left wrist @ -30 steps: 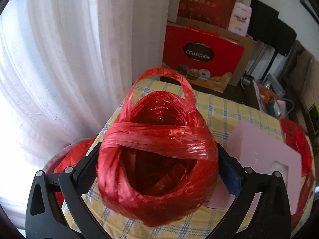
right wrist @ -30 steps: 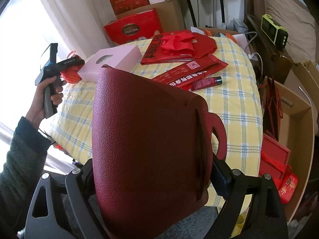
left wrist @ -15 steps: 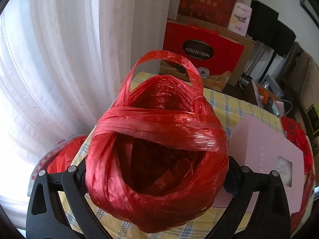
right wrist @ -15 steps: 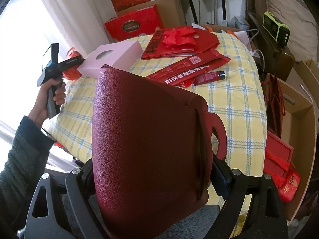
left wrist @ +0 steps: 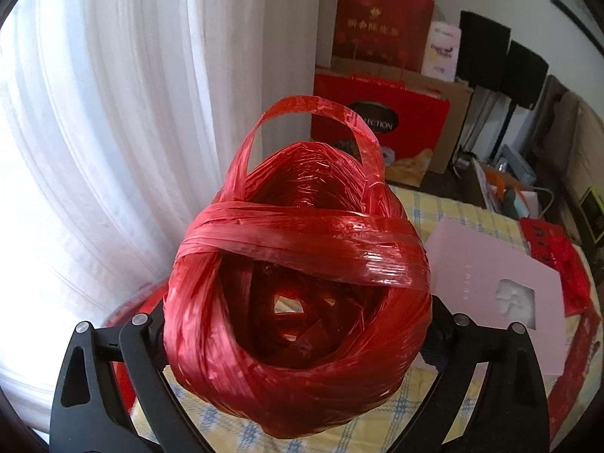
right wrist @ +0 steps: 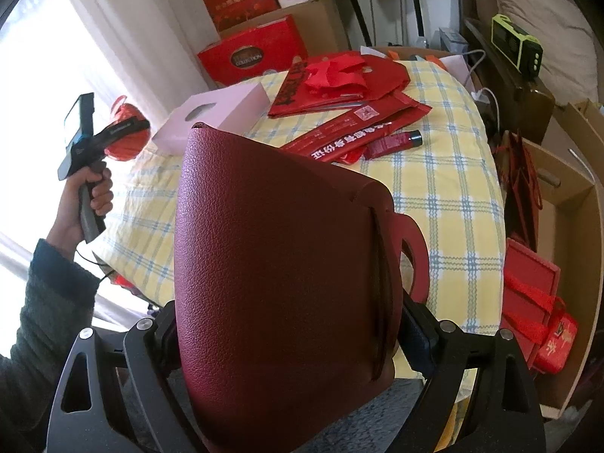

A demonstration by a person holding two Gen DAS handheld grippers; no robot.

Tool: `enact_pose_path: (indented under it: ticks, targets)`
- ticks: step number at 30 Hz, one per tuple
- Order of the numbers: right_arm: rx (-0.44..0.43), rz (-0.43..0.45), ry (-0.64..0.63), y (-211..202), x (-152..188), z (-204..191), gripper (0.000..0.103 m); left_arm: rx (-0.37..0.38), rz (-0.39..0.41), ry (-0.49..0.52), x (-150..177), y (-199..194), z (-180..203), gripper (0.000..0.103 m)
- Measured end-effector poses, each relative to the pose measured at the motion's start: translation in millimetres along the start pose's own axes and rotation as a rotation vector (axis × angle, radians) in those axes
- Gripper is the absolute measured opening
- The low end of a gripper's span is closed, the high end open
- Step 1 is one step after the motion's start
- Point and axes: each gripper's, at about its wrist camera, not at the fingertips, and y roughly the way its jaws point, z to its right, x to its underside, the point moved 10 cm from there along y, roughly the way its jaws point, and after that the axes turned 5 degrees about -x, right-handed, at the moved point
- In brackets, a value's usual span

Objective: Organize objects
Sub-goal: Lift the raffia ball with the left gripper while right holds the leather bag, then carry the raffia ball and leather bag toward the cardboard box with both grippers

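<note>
Two tools, red twine ball, maroon bag

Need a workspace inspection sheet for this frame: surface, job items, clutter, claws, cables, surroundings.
Surface: yellow checked tablecloth, crowded.
Job's things: ball of red plastic twine; dark red leather bag.
Clutter: pink tissue box, red packets, red tube.
Grippers: left claw shut on the twine ball; right claw shut on the bag.
Cables: white cable at the table's far edge.
Surroundings: white curtain, red gift box, cardboard box.
</note>
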Motion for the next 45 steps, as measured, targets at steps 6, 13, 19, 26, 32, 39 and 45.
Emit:
enact_pose_path:
  ticks: [6,13,19,26,32,39,45]
  targets:
    - [0.004,0.019,-0.001,-6.2,1.5,-2.3,0.091,-0.024,0.023,0.029,-0.9,-26.0,-3.4,0.096]
    - [0.008,0.029,-0.038,-20.5,14.0,-5.9,0.091,0.01,0.043,0.041,13.1,-76.5,1.9,0.096]
    - [0.045,0.037,-0.115,-36.2,31.0,-12.3,0.091,0.075,0.064,0.029,21.8,-124.7,9.0,0.096]
    - [0.088,0.109,-0.177,-52.4,50.6,-11.8,0.091,0.133,0.049,-0.039,41.1,-160.9,12.1,0.096]
    - [0.099,0.153,-0.168,-49.7,52.5,4.2,0.091,0.122,0.054,-0.046,41.4,-179.8,22.6,0.096]
    - [0.088,0.231,-0.12,-75.0,45.3,17.1,0.091,0.12,0.07,-0.061,45.7,-197.7,44.3,0.096]
    - [0.108,0.271,-0.089,-75.3,58.0,38.3,0.091,0.128,0.096,-0.053,51.0,-211.5,71.9,0.096]
